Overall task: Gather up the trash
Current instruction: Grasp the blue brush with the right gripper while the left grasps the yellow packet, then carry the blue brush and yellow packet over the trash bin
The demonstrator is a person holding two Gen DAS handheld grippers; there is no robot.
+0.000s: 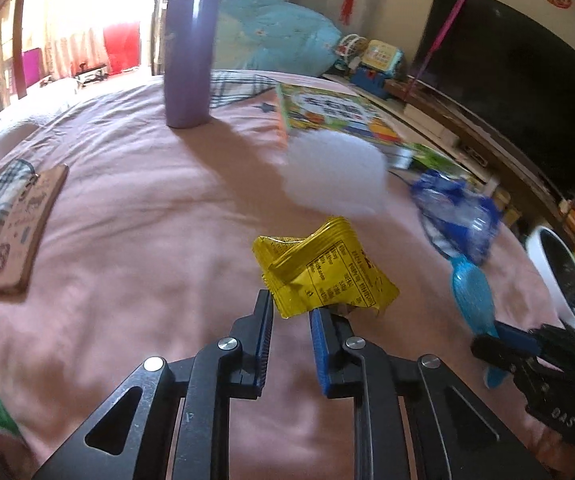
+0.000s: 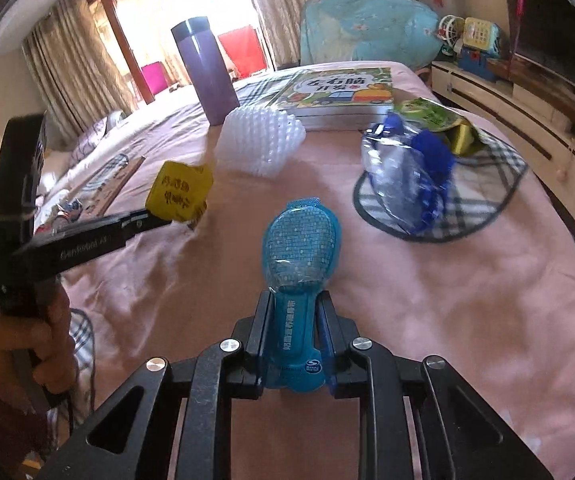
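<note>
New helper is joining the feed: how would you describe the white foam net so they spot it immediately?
On the pink bed, find the tall purple flask. Just in front of it, beside the picture book, lies the white foam net, the only white, bumpy mesh item there.

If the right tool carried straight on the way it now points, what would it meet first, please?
Probably the white foam net, beyond the blue package that the right tool holds; depth is unclear, and the line may pass just beside it.
</note>
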